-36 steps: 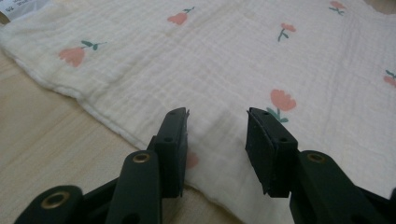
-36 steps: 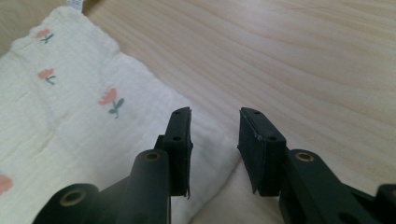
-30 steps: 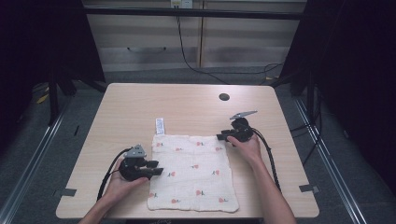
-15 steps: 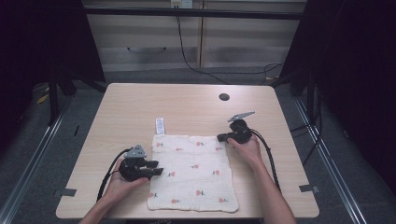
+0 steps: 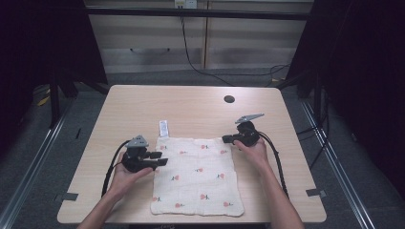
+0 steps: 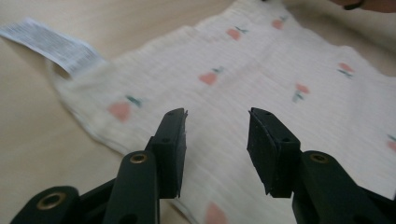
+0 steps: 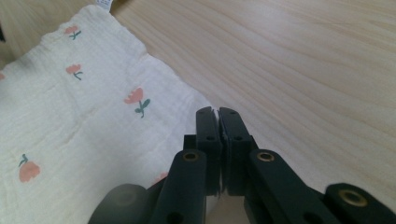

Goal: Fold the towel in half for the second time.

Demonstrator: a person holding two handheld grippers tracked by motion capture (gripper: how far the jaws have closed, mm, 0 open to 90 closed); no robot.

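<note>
My left tongs (image 6: pixel 215 140) gape over the cream flower-printed cloth (image 5: pixel 197 174) at its 9 o'clock edge. My right tongs (image 7: pixel 218 140) are pinched closed at its 2 o'clock corner; I cannot tell if they grip fabric.

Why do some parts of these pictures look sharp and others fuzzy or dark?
High view: the table is evenly lit while the surroundings fall into darkness. Left gripper view: the left gripper jaws are crisp; the cloth softens toward the far edge, and its label is unreadable. Right gripper view: wood grain is clear; the near bottom edge blurs.
</note>
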